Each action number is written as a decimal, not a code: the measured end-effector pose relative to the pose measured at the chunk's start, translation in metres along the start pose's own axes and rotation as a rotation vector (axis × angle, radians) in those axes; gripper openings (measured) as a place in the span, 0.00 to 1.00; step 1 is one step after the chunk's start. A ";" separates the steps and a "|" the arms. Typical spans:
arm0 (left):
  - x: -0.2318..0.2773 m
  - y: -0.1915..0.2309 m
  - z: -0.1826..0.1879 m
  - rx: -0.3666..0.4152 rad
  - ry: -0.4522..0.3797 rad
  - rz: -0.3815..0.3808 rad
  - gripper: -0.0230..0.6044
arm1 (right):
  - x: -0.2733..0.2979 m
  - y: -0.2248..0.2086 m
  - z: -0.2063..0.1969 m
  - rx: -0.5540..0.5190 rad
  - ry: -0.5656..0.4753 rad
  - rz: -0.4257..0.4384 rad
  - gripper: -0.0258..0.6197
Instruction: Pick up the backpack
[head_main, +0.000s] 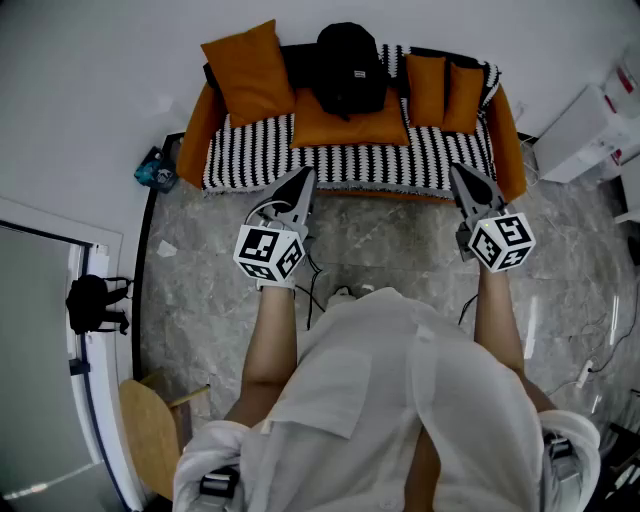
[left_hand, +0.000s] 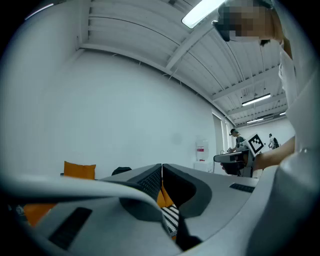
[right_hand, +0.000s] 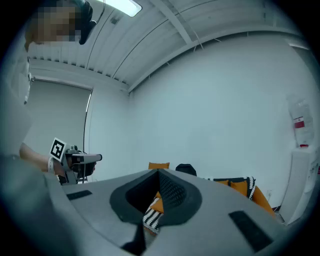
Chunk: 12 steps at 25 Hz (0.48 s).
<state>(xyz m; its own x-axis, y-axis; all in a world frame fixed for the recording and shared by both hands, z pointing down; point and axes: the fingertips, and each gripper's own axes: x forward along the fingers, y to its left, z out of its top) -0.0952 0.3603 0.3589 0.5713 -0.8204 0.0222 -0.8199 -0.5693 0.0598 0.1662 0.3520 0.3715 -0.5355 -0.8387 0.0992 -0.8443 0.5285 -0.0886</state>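
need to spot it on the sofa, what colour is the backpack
The backpack is black, clearest in the head view.

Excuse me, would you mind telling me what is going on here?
A person stands facing a sofa, holding a gripper in each hand. The black backpack sits against the sofa's back among orange cushions, untouched. The left gripper and the right gripper are held out roughly level, short of the sofa, with jaws together and nothing between them. The pick-up has not yet begun.
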 end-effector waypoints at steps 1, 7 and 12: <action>-0.001 0.001 0.000 0.000 0.000 0.000 0.08 | 0.001 0.001 0.000 0.001 0.000 -0.001 0.07; -0.006 0.013 -0.001 -0.007 0.005 -0.003 0.08 | 0.010 0.010 -0.001 0.009 0.001 -0.005 0.07; -0.013 0.033 -0.005 -0.012 0.013 -0.003 0.08 | 0.028 0.024 -0.005 0.001 0.016 -0.004 0.07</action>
<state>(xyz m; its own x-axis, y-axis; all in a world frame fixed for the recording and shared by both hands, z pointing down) -0.1298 0.3527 0.3657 0.5739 -0.8182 0.0350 -0.8180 -0.5707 0.0719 0.1307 0.3415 0.3770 -0.5322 -0.8387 0.1158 -0.8465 0.5249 -0.0888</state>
